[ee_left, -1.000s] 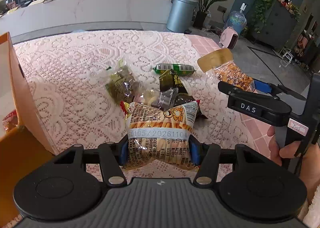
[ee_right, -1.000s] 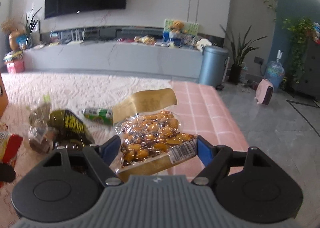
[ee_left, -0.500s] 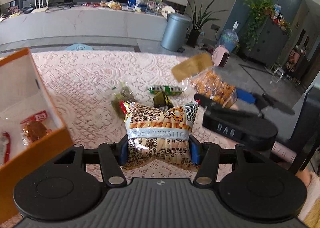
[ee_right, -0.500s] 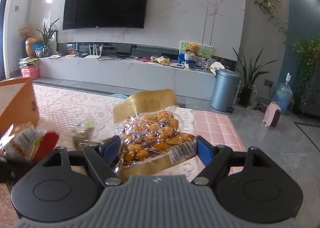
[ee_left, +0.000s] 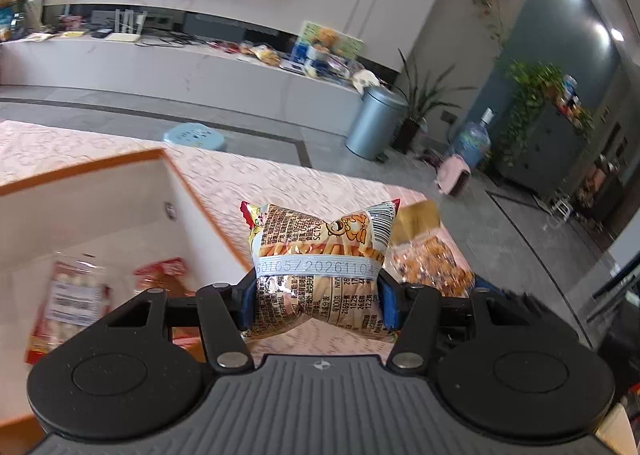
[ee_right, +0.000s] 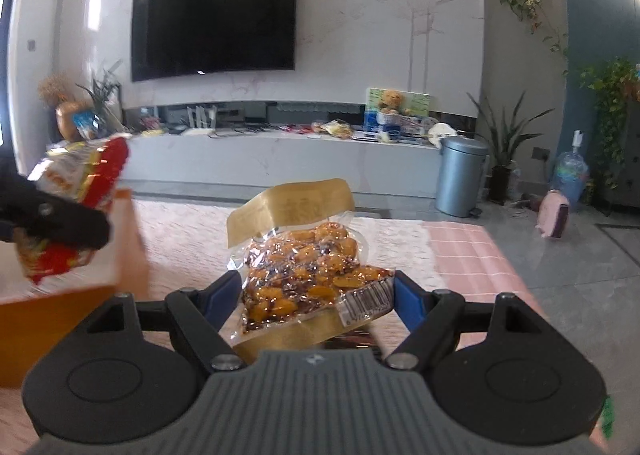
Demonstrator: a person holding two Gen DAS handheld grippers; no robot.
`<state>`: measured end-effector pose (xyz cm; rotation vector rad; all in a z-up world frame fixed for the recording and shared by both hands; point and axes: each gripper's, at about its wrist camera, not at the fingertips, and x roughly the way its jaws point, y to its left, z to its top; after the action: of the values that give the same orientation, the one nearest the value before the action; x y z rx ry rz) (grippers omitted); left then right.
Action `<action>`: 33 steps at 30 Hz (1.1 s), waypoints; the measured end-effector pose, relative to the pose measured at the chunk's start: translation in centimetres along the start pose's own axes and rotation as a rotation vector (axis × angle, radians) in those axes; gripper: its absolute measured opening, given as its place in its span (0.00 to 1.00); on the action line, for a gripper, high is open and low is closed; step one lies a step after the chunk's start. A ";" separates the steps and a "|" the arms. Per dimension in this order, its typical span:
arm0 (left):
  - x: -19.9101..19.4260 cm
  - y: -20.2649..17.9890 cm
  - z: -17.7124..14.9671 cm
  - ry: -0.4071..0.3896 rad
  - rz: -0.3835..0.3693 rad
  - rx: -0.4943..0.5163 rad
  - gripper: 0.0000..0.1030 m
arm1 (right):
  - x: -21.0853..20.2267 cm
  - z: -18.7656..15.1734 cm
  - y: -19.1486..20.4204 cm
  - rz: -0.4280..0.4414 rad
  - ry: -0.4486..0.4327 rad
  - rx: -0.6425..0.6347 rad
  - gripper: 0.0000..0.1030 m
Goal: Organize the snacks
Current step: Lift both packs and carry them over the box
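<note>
- Crinkly printed foil snack bag with a pale date band [ee_left: 318, 271]: clamped across its waist by the left gripper [ee_left: 316, 305], blue pads denting both sides; held clear of the table, probably for carrying to the box.
- Clear vacuum pouch of orange-brown pieces with a gold header [ee_right: 308, 275]: pinched at its edges between the right gripper [ee_right: 318, 301] pads, header upright at 12 o'clock.
- Open orange-rimmed cardboard box [ee_left: 160, 191]: at 9 o'clock of the left gripper; red-and-white packets [ee_left: 72, 295] already inside, so likely the destination.
- Lace tablecloth [ee_left: 240, 179] lies beneath.
</note>
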<state>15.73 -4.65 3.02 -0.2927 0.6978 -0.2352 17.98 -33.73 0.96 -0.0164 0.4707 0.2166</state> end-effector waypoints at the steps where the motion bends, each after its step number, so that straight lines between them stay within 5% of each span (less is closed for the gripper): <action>1: -0.6 0.7 0.0 -0.005 0.005 -0.009 0.62 | -0.5 0.2 0.9 0.014 -0.005 0.003 0.75; 8: -2.6 4.8 0.8 -0.029 0.012 -0.109 0.62 | -2.2 1.4 6.8 0.065 -0.010 -0.044 0.75; 18: -3.4 10.1 2.1 0.008 0.140 -0.122 0.62 | -1.7 3.5 14.8 0.161 0.025 -0.161 0.75; 33: -0.2 17.2 1.4 0.172 0.243 -0.166 0.63 | 6.6 5.7 22.2 0.196 0.343 -0.338 0.75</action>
<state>18.48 11.75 -1.68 -0.3448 0.9173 0.0304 21.64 -10.36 3.79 -0.3437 0.7735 0.4881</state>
